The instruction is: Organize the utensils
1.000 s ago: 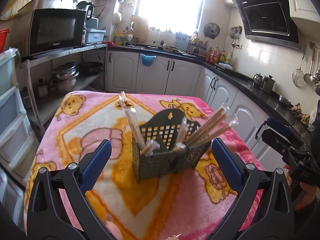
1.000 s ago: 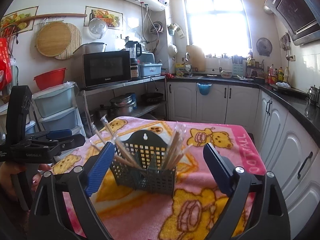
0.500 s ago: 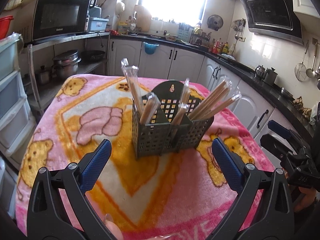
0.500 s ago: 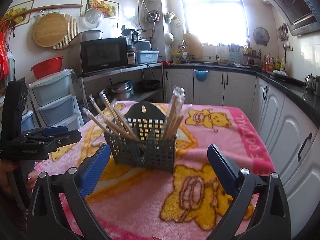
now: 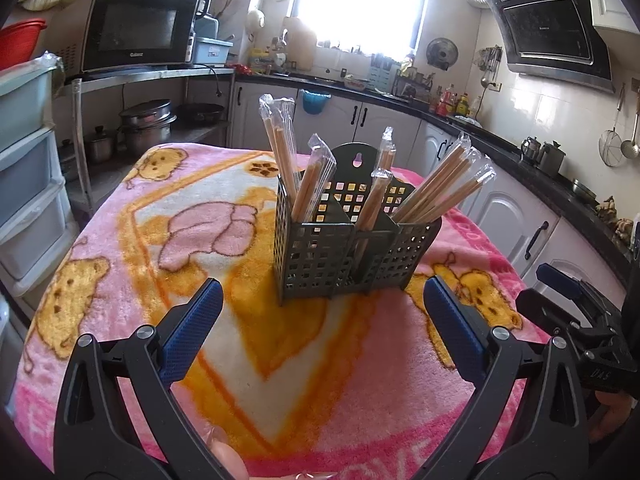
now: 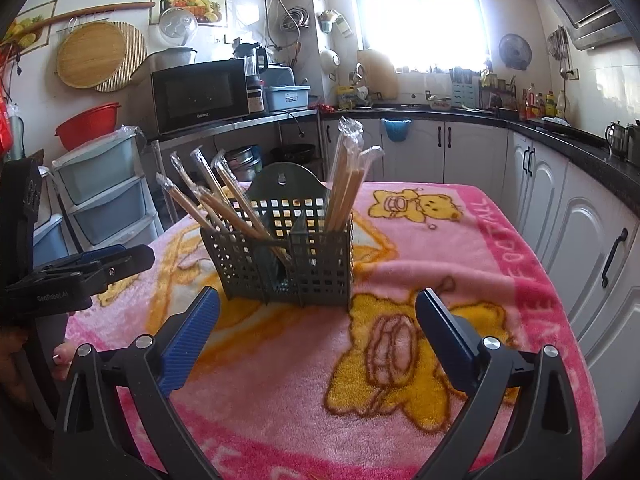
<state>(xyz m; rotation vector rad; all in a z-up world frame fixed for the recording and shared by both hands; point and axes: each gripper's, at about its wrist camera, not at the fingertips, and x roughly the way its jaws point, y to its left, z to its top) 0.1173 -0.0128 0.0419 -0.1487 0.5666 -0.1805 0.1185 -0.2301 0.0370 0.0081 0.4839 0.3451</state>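
Both grippers, left gripper (image 5: 322,314) and right gripper (image 6: 318,322), have sunk toward the utensil caddy (image 5: 352,248), jaws apart and empty; wrapped chopsticks (image 5: 440,188) already stand sorted inside.

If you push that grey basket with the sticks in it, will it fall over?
Probably it slides or wobbles before tipping. The grey basket looks like thin, holey plastic, so likely light. It sits on a fuzzy pink blanket, which may catch its bottom edge. The wrapped chopsticks lean out tall above the rim, so a high push could topple it.
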